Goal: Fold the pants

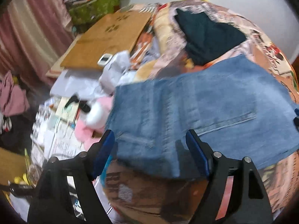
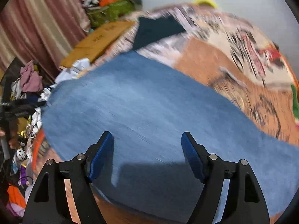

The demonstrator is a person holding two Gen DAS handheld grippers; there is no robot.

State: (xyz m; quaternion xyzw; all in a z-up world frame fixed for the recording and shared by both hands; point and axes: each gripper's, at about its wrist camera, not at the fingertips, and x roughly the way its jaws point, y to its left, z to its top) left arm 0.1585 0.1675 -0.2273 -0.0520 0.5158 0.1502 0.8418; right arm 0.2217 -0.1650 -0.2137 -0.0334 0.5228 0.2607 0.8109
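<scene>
Blue denim pants [image 1: 201, 112] lie folded flat on a patterned bedspread [image 1: 265, 43]. In the left wrist view my left gripper [image 1: 150, 136] is open, hovering just above the near left part of the pants, holding nothing. In the right wrist view the pants [image 2: 149, 102] fill the middle of the frame. My right gripper [image 2: 147, 138] is open and empty, close above the denim, casting a shadow on it. Both views are motion-blurred.
A dark folded garment [image 1: 207, 37] lies on the bed beyond the pants. A cardboard sheet [image 1: 106, 39], white papers, a pink plush toy [image 1: 95, 115] and other clutter crowd the bed's left side. Pink curtains [image 2: 37, 22] hang at the left.
</scene>
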